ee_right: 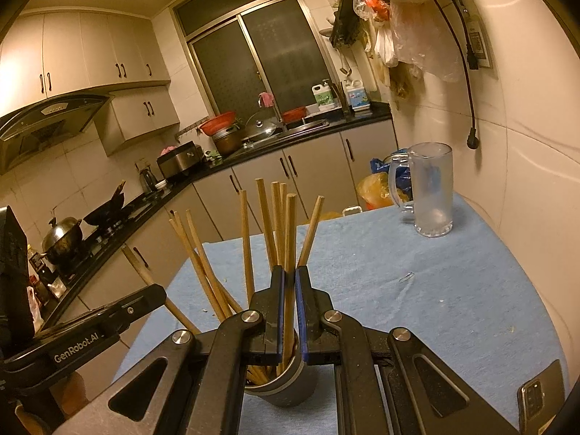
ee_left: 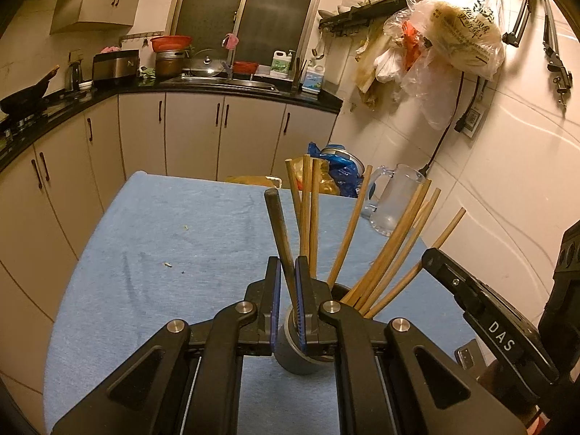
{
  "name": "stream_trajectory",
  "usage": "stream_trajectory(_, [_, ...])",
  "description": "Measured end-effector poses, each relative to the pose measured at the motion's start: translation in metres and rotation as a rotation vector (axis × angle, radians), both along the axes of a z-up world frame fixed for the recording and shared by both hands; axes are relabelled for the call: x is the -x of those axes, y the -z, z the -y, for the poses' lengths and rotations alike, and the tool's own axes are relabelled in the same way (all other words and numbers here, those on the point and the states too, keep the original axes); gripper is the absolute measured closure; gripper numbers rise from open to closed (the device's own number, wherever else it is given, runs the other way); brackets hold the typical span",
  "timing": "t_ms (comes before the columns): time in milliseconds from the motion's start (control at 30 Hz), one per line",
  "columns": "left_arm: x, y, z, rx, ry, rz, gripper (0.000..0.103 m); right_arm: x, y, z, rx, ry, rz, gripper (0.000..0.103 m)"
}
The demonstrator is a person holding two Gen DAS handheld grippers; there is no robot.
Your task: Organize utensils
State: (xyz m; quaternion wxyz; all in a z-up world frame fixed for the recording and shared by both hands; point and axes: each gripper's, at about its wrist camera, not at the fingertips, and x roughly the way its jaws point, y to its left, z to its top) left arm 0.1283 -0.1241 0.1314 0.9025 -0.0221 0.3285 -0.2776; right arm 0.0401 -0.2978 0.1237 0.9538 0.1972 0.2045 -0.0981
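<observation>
Tabletop [ee_left: 145, 224], blue cloth, carries grey holder [ee_left: 293, 357] directly beneath both tools.

Left tool [ee_left: 288, 264]: jaws nearly closed, clamping dark-handled utensil [ee_left: 277, 224] standing in the holder.

Right tool [ee_right: 290, 275]: nearly closed on one wooden chopstick [ee_right: 289, 224] in the same holder.

Risk: any sideways pull tips the holder, spilling chopsticks [ee_left: 391, 253]; tools may collide.

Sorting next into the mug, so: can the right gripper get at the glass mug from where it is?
Probably yes, but not yet. The right gripper is shut on a chopstick in the grey cup. The cloth between it and the mug lies bare apart from a small clip.
</observation>
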Motion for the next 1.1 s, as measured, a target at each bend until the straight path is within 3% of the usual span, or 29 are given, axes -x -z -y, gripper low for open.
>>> stream_trajectory(300, [0.000, 0.000, -0.003, -0.006, -0.002, 0.001, 0.094, 0.008, -0.006, -0.002, -0.013, -0.005, 0.017, 0.095])
stream_trajectory(433, [0.004, -0.005, -0.006, -0.004, -0.014, 0.028, 0.070, 0.018, -0.019, -0.003, -0.005, 0.003, 0.046, 0.095])
stream_trajectory(533, [0.009, -0.009, -0.008, -0.006, -0.022, 0.044, 0.069, 0.028, -0.027, -0.005, 0.004, 0.010, 0.063, 0.093])
stream_trajectory(633, [0.014, -0.012, -0.015, -0.005, -0.039, 0.052, 0.059, 0.041, -0.034, -0.006, 0.009, 0.030, 0.074, 0.080])
stream_trajectory(700, [0.021, -0.014, -0.022, -0.010, -0.070, 0.071, 0.053, 0.049, -0.036, -0.006, 0.015, 0.048, 0.080, 0.065])
stream_trajectory(767, [0.029, -0.014, -0.030, -0.014, -0.092, 0.081, 0.037, 0.059, -0.037, -0.006, 0.032, 0.070, 0.076, 0.050])
stream_trajectory(867, [0.044, -0.010, -0.045, -0.037, -0.143, 0.102, 0.023, 0.078, -0.037, -0.013, 0.095, 0.124, 0.060, 0.036])
stream_trajectory(900, [0.051, -0.006, -0.052, -0.056, -0.159, 0.108, 0.022, 0.084, -0.035, -0.017, 0.117, 0.139, 0.053, 0.026])
stream_trajectory(1000, [0.069, 0.004, -0.065, -0.109, -0.203, 0.116, 0.017, 0.101, -0.029, -0.028, 0.164, 0.172, 0.039, 0.011])
stream_trajectory(1100, [0.087, 0.019, -0.081, -0.166, -0.277, 0.100, 0.013, 0.118, -0.016, -0.043, 0.209, 0.193, 0.000, 0.006])
